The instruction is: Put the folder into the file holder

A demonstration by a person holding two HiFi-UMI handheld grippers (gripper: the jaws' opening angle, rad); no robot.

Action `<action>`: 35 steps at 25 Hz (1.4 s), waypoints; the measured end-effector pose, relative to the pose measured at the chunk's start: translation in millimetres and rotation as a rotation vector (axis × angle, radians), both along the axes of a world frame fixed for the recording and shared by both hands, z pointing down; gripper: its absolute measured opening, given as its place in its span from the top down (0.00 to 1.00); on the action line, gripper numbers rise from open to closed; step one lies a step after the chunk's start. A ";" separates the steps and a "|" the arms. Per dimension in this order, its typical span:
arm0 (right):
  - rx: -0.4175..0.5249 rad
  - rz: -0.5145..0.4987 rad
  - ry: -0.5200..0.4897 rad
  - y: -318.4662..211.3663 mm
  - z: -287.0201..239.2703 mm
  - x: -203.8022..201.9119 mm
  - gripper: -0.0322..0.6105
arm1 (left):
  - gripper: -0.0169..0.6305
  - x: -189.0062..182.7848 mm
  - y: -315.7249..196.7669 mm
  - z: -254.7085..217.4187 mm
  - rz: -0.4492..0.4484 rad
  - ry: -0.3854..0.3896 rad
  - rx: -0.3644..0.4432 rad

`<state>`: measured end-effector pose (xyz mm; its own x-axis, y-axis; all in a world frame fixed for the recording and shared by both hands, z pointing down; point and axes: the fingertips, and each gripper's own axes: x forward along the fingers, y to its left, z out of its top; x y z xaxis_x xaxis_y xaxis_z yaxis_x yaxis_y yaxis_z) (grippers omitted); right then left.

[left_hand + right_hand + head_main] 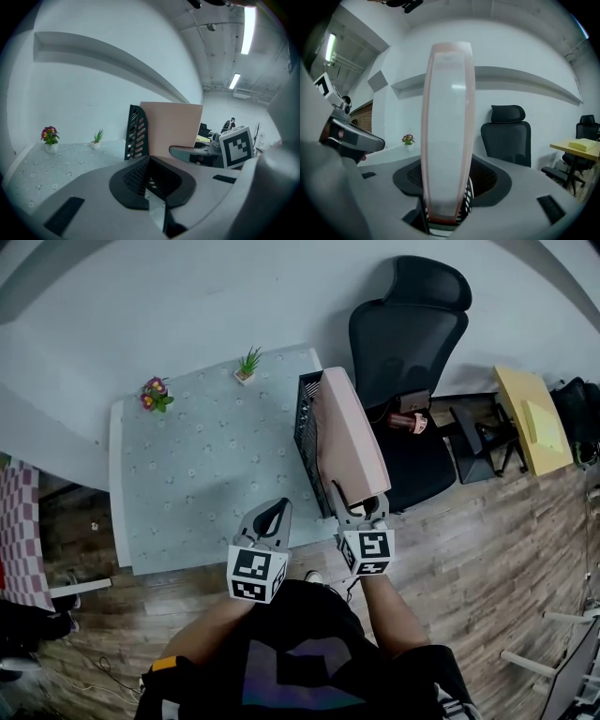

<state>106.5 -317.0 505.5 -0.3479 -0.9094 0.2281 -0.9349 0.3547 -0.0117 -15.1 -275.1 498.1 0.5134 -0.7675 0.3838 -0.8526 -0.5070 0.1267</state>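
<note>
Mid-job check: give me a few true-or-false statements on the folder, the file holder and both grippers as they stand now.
1. The folder lies flat on the table. False: the folder stands on edge at the file holder, at the right edge of the table.
2. The folder is between the right gripper's jaws. True: the right gripper is open, with the folder's near end between its jaws.
3. The left gripper holds the folder. False: the left gripper is shut and empty, over the table.
4. Two small potted plants stand on the table. True: a flowering plant and a green plant.
5. The office chair is left of the table. False: the chair is to the right.
</note>
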 end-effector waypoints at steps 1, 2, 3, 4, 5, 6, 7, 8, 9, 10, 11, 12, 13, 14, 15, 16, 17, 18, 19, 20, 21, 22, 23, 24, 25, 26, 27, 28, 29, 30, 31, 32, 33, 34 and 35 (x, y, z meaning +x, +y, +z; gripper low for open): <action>-0.001 -0.004 -0.002 4.5 -2.1 2.1 0.59 | 0.96 1.7 3.8 -1.6 -0.006 0.003 0.004; -0.004 -0.007 -0.005 9.6 -4.0 4.4 0.59 | 0.96 3.8 8.2 -2.9 -0.010 0.004 0.007; -0.007 -0.009 -0.007 14.9 -5.4 7.3 0.59 | 0.96 6.7 12.9 -4.2 -0.014 0.005 0.010; -0.008 -0.010 -0.007 20.4 -6.4 11.1 0.59 | 0.96 10.1 17.8 -5.5 -0.018 0.006 0.013; -0.009 -0.010 -0.006 26.0 -7.1 15.2 0.59 | 0.96 13.7 22.9 -6.7 -0.022 0.007 0.017; -0.010 -0.009 -0.006 32.0 -8.2 19.1 0.59 | 0.96 16.9 28.2 -7.8 -0.028 0.007 0.022; -0.013 -0.008 -0.007 38.2 -9.5 22.7 0.59 | 0.96 19.5 33.8 -8.6 -0.034 0.006 0.025; -0.016 -0.007 -0.009 44.6 -11.0 26.0 0.59 | 0.96 21.7 39.5 -9.1 -0.043 0.004 0.027; -0.021 -0.008 -0.010 51.3 -12.6 29.4 0.59 | 0.96 23.4 45.5 -9.6 -0.053 0.002 0.027; -0.029 -0.008 -0.012 58.4 -13.9 32.9 0.59 | 0.96 24.7 51.8 -10.1 -0.065 0.000 0.027; -0.038 -0.009 -0.014 66.1 -15.3 36.4 0.59 | 0.96 25.5 58.6 -10.6 -0.080 -0.003 0.028; -0.044 -0.011 -0.019 74.1 -17.2 39.8 0.59 | 0.96 25.5 65.8 -10.9 -0.095 -0.007 0.028; -0.046 -0.015 -0.027 82.0 -19.4 42.8 0.59 | 0.96 24.5 73.1 -10.4 -0.112 -0.011 0.027; -0.043 -0.021 -0.034 89.1 -21.1 45.2 0.59 | 0.96 22.5 80.4 -9.0 -0.130 -0.015 0.023; -0.039 -0.032 -0.039 95.3 -21.8 46.3 0.59 | 0.96 20.0 87.7 -6.8 -0.145 -0.020 0.016; -0.039 -0.044 -0.042 101.4 -21.6 46.1 0.59 | 0.96 17.3 95.7 -3.8 -0.157 -0.028 0.006; -0.042 -0.056 -0.045 108.0 -20.5 45.1 0.59 | 0.96 15.0 104.3 -0.8 -0.163 -0.038 -0.003; -0.046 -0.065 -0.049 115.0 -18.9 43.9 0.59 | 0.96 13.2 112.2 1.6 -0.165 -0.050 -0.009; -0.051 -0.071 -0.054 121.7 -17.5 42.7 0.59 | 0.96 11.8 118.4 2.8 -0.164 -0.059 -0.012; -0.054 -0.074 -0.059 127.7 -17.0 41.1 0.59 | 0.96 10.7 122.6 2.3 -0.161 -0.065 -0.012; -0.055 -0.076 -0.065 133.3 -17.7 38.7 0.59 | 0.96 10.1 125.3 0.3 -0.156 -0.067 -0.008; -0.054 -0.078 -0.067 138.5 -19.6 35.4 0.59 | 0.96 10.2 127.2 -2.6 -0.148 -0.067 -0.003; -0.051 -0.080 -0.067 143.6 -22.4 31.6 0.59 | 0.96 11.2 128.7 -5.8 -0.137 -0.066 0.005; -0.047 -0.082 -0.065 148.6 -25.3 27.8 0.59 | 0.96 13.1 130.4 -9.2 -0.124 -0.065 0.013; -0.045 -0.084 -0.064 153.5 -27.9 24.1 0.59 | 0.96 15.3 132.2 -12.4 -0.109 -0.065 0.023; -0.043 -0.086 -0.063 158.5 -30.4 20.4 0.59 | 0.96 17.2 134.5 -15.7 -0.095 -0.067 0.033; -0.042 -0.088 -0.062 163.5 -32.9 16.4 0.59 | 0.96 18.0 137.3 -19.0 -0.082 -0.068 0.044; -0.039 -0.091 -0.060 168.6 -35.7 11.9 0.59 | 0.96 17.4 140.6 -22.2 -0.071 -0.069 0.054; -0.036 -0.094 -0.056 173.6 -38.4 6.7 0.59 | 0.96 15.3 144.3 -25.0 -0.064 -0.069 0.062; -0.034 -0.098 -0.052 178.5 -40.9 0.6 0.59 | 0.96 11.6 148.3 -27.0 -0.059 -0.068 0.068; -0.033 -0.101 -0.049 183.4 -42.9 -6.3 0.59 | 0.96 6.5 152.6 -28.1 -0.056 -0.065 0.071; -0.032 -0.102 -0.047 188.6 -44.8 -13.7 0.59 | 0.96 0.3 157.1 -28.8 -0.055 -0.061 0.072; -0.031 -0.102 -0.045 194.1 -46.9 -21.4 0.59 | 0.96 -6.2 161.7 -29.2 -0.055 -0.056 0.073; -0.029 -0.100 -0.043 199.9 -49.2 -28.9 0.59 | 0.96 -12.5 166.5 -29.8 -0.054 -0.050 0.075; -0.026 -0.099 -0.040 205.9 -51.6 -35.9 0.59 | 0.96 -18.3 171.4 -30.8 -0.053 -0.045 0.079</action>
